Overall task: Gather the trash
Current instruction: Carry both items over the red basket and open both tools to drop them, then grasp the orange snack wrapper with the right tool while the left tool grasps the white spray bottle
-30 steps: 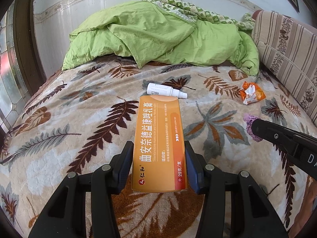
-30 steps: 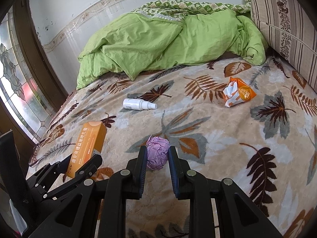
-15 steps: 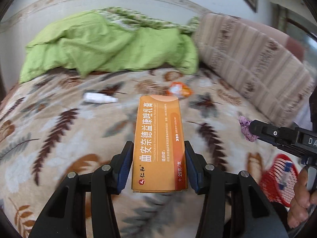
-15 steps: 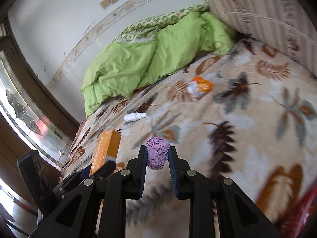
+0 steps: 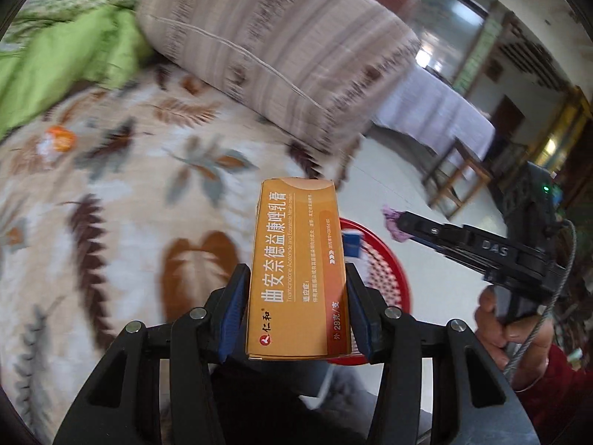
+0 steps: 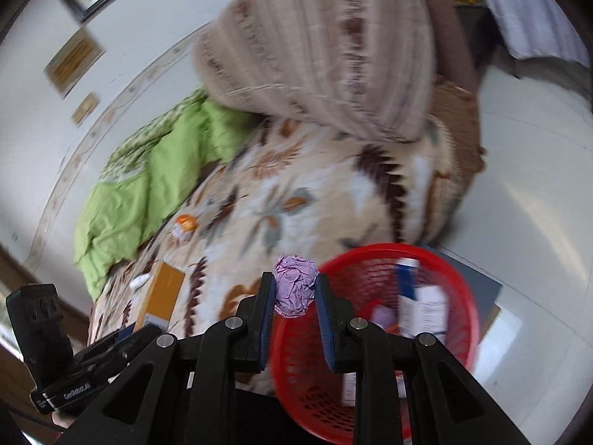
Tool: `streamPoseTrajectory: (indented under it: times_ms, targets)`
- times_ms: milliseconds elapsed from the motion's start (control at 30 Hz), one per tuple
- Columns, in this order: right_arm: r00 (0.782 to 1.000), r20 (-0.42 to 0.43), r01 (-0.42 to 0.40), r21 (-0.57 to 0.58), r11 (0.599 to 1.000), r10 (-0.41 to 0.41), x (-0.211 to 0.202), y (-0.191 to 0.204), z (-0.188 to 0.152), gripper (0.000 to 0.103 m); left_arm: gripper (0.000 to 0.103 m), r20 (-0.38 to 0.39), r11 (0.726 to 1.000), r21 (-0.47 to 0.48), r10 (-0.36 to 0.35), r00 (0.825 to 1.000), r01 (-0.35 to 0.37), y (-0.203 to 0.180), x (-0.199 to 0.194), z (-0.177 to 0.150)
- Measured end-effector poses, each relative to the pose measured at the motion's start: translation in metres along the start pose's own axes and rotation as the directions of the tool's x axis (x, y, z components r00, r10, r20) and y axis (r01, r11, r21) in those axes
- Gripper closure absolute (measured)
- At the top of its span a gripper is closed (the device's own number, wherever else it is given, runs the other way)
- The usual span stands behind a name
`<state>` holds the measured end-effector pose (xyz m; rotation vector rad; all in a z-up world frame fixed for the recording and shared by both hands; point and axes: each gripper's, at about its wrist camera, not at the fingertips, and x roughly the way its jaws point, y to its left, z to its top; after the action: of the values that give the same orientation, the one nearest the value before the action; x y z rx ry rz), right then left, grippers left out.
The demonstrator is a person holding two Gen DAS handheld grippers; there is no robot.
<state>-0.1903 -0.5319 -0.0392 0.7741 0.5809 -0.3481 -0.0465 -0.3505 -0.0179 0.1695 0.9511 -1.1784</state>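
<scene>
The left gripper [image 5: 296, 307] is shown clamped on an orange carton [image 5: 298, 274], which is pinched by its long sides between the two blue-padded fingers [image 5: 232, 311] and is held printed face up, its far end pointing away from the camera. The carton is carried clear of the bedspread [image 5: 111, 222]; part of the rim of a red mesh basket [image 5: 389, 263] is seen just behind and to the right of it, on the pale floor [image 5: 437, 282] beside the bed.

The right gripper [image 6: 295, 306] is shown closed on a crumpled purple paper ball [image 6: 295, 284], which is squeezed between the finger pads [image 6: 267, 309] near their tips. The ball is held at the near rim of the red mesh basket [image 6: 459, 319], partly over the bed's edge. Several white and blue packages [image 6: 422, 304] are seen standing inside the basket.

In the left wrist view the right gripper is visible at the right, with the purple ball at its tip and the person's hand [image 5: 507, 326] around its handle. In the right wrist view the orange carton is visible at the lower left.

An orange wrapper [image 6: 185, 224] is left lying on the leaf-patterned bedspread, near a green quilt [image 6: 148, 185]. A striped bolster [image 6: 318, 59] is seen along the bed's far side. Both views are blurred
</scene>
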Motion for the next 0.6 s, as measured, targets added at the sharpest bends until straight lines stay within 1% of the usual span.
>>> streamPoseTrajectory:
  times_ms: [33, 133, 167, 200, 233, 300, 433, 567, 600]
  targets:
    - [1.000, -0.003, 0.015, 0.027, 1.000, -0.015, -0.002, -0.013, 0.000, 0.079, 0.054, -0.013, 1.000, 0.012, -0.001, 1.000, 0.001, -0.007, 0.008, 0.001]
    - [0.999, -0.018, 0.041, 0.058, 0.997, -0.040, -0.002, -0.032, -0.001, 0.079, 0.053, -0.074, 0.999, 0.037, -0.006, 0.997, 0.009, -0.024, 0.038, 0.004]
    - [0.998, -0.034, 0.051, 0.066, 0.996, -0.049, 0.000, -0.038, -0.002, 0.072, 0.052, -0.093, 0.999, 0.035, -0.006, 0.996, 0.009, -0.027, 0.044, 0.005]
    - [0.997, -0.040, 0.063, 0.072, 0.995, -0.060, 0.001, -0.041, -0.003, 0.068, 0.052, -0.098, 1.000, 0.030, -0.007, 0.995, 0.010, -0.029, 0.046, 0.004]
    - [0.996, -0.037, 0.079, 0.080, 0.994, -0.076, 0.001, -0.046, -0.004, 0.064, 0.052, -0.096, 1.000, 0.020, -0.011, 0.995, 0.013, -0.027, 0.045, 0.004]
    - [0.997, -0.036, 0.073, 0.086, 0.994, -0.071, 0.001, -0.049, -0.001, 0.064, 0.048, -0.078, 1.000, 0.006, -0.012, 0.997, 0.012, -0.023, 0.039, 0.004]
    - [0.998, -0.017, 0.053, 0.055, 0.997, -0.052, 0.004, -0.041, 0.004, 0.064, 0.047, -0.029, 0.999, -0.037, 0.027, 0.999, -0.028, 0.001, 0.017, 0.005]
    - [0.999, -0.044, -0.007, 0.031, 0.999, 0.009, 0.020, -0.018, 0.007, 0.063, 0.044, 0.015, 0.993, -0.073, 0.097, 0.995, -0.095, 0.035, -0.006, 0.001]
    - [0.998, -0.051, -0.022, 0.022, 1.000, 0.023, 0.025, -0.010, 0.006, 0.062, 0.044, 0.027, 0.988, -0.087, 0.133, 0.991, -0.130, 0.048, -0.015, -0.002]
